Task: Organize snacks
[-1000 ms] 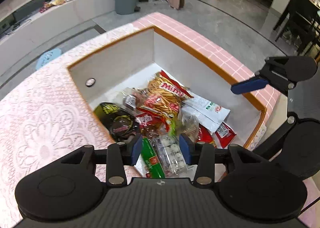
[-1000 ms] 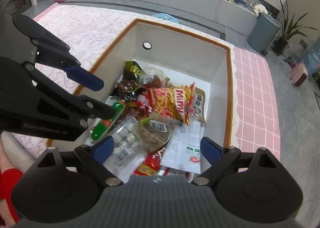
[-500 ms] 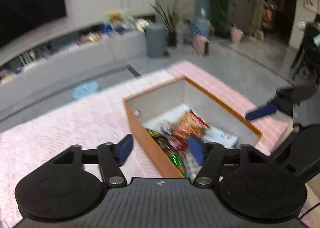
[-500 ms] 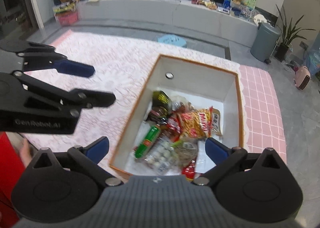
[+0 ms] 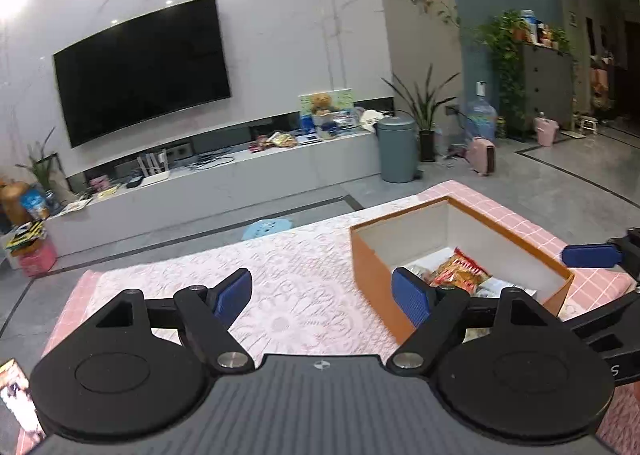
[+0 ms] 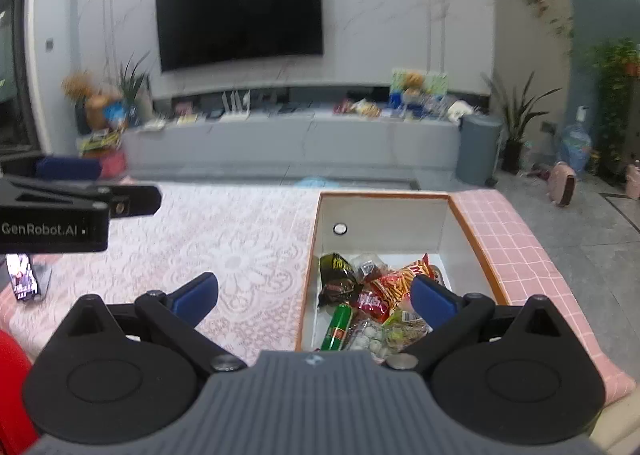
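Observation:
An orange box [image 5: 372,255] with a white inside [image 6: 380,219] stands on the pink table. In it lie several snacks: a red striped bag [image 6: 400,283], a dark packet [image 6: 334,275], a green tube [image 6: 338,327] and a clear pack of white balls [image 6: 368,337]. My left gripper [image 5: 320,291] hovers over the cloth to the left of the box, its jaws opening with nothing between them. My right gripper [image 6: 314,291] hangs at the box's near edge, open and empty. Each gripper shows at the edge of the other's view.
A lace tablecloth [image 6: 224,255] covers the table left of the box. A phone [image 6: 22,275] lies at the table's left edge, next to something red [image 6: 12,395]. Beyond the table are a TV console and a grey bin [image 5: 396,149].
Both grippers have drawn back from over the box and tilted up toward the room. The left jaws have spread from narrow to wide. The snacks stay in the box.

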Demonstrator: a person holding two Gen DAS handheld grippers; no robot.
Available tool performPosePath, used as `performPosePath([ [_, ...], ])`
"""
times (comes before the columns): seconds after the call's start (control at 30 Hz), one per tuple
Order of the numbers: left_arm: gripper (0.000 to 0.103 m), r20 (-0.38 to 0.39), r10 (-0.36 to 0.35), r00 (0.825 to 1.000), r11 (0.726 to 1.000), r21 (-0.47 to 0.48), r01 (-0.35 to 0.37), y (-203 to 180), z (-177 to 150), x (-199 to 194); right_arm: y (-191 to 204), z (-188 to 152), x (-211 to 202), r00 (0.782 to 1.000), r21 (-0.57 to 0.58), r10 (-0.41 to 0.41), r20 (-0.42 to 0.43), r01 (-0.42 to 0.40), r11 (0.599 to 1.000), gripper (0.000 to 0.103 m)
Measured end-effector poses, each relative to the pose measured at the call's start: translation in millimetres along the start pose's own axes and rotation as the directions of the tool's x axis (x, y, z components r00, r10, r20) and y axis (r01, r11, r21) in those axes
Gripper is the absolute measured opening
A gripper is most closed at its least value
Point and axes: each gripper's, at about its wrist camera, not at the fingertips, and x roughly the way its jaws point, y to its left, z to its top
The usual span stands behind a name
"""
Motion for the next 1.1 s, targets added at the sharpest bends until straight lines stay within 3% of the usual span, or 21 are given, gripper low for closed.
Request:
performPosePath([
  [0.17, 0.094, -0.024, 0.023, 0.999, 0.998, -0.053, -0.024, 6, -23, 0, 10, -28, -15, 0.988, -0.019, -0.106, 0.113, 0.109, 0.994, 0.100],
  [0.3, 0.094, -0.091, 0.015, 0.996, 0.996, -0.091, -0.023, 8, -43, 10, 11, -46, -16, 0.977, -0.029, -0.162, 0.140, 0.168, 0.985, 0.100],
  [0.53, 0.094, -0.183, 0.004, 0.983, 0.993, -0.118, -0.026, 9, -72, 23, 5, -61, -3, 0.980, 0.005, -0.167, 0.107, 0.167, 0.986, 0.100],
  [0.9, 0.094, -0.229, -0.007, 0.973, 0.994, -0.110, -0.018, 2, -87, 36, -14, -67, 2, 0.992, 0.121, -0.108, 0.069, 0.099, 0.988, 0.100],
  [1.1, 0.094, -0.253, -0.011, 0.967, 0.994, -0.107, -0.017, -2, -92, 42, -9, -69, 8, 0.992, 0.098, -0.113, 0.056, 0.107, 0.989, 0.100],
])
